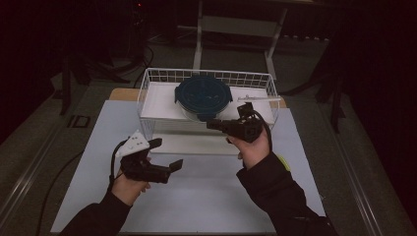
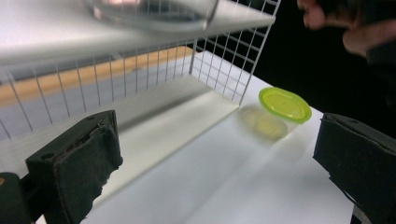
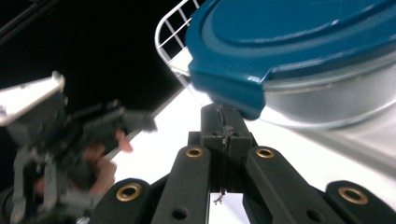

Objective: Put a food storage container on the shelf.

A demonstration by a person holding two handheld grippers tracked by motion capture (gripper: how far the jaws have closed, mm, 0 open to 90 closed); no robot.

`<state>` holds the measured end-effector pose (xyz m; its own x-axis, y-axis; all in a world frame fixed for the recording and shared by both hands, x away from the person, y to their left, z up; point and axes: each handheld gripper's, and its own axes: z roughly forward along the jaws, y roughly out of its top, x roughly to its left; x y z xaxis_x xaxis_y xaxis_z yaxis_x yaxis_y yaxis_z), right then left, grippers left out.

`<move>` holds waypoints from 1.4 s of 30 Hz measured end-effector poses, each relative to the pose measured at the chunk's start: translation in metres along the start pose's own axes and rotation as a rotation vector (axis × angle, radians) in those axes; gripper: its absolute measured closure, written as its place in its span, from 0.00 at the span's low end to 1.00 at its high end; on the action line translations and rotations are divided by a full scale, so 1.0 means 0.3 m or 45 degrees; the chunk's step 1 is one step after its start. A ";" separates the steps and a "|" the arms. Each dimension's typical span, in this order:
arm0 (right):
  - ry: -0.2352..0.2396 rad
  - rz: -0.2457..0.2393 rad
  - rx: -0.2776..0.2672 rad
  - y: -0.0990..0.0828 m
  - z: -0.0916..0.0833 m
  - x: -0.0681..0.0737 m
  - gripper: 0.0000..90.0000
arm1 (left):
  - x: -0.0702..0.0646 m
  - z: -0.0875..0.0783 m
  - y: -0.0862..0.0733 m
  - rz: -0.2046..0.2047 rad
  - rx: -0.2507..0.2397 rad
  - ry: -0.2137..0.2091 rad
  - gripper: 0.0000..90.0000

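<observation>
Blue lid (image 3: 299,42) hides container contents.

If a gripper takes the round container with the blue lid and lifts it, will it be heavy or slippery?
The round container on the wire rack's shelf has a clear, glass-like body, so it is probably heavy for its size, rigid and breakable. Its smooth wall may slip between pads; the blue lid has a tab that seems easier to grip.

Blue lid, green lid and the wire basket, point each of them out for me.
blue lid (image 1: 203,95), high view, middle of its top.
green lid (image 2: 285,103), left gripper view, middle of its top face.
wire basket (image 1: 206,72), high view, far rim wire.
</observation>
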<state>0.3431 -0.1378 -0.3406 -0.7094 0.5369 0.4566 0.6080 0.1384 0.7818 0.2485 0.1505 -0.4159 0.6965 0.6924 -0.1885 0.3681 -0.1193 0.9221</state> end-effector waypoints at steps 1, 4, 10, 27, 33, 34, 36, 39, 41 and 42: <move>0.000 0.000 0.000 0.000 0.000 0.000 1.00 | 0.000 0.000 0.000 0.000 0.000 0.000 0.00; -0.006 0.004 0.009 0.009 0.014 -0.006 1.00 | -0.010 -0.001 -0.052 -0.004 0.012 0.009 0.00; -0.021 0.034 -0.002 0.032 0.043 -0.023 1.00 | -0.019 0.006 -0.134 -0.012 0.032 0.021 0.00; -0.079 0.058 -0.031 0.065 0.063 -0.057 0.96 | 0.001 0.015 -0.187 0.003 0.016 0.047 0.00; -0.053 0.024 -0.053 0.039 0.047 -0.038 0.83 | -0.013 0.016 -0.196 0.079 0.039 -0.012 0.00; -0.053 0.024 -0.053 0.039 0.047 -0.038 0.83 | -0.013 0.016 -0.196 0.079 0.039 -0.012 0.00; -0.055 -0.017 -0.057 0.020 0.034 -0.026 0.79 | -0.013 0.012 -0.196 0.099 0.037 -0.058 0.00; -0.044 -0.039 -0.059 -0.019 0.010 -0.022 0.70 | -0.008 0.007 -0.208 0.100 0.027 -0.078 0.00; -0.042 -0.061 -0.053 -0.048 -0.007 -0.022 0.60 | -0.003 0.004 -0.215 0.106 0.027 -0.085 0.00; -0.058 -0.086 -0.053 -0.062 -0.018 -0.022 0.55 | -0.002 0.002 -0.218 0.114 0.028 -0.077 0.00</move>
<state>0.3345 -0.1483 -0.3560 -0.7309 0.5651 0.3828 0.5430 0.1416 0.8277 0.2243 0.1572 -0.4762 0.7630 0.6339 -0.1268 0.3160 -0.1946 0.9286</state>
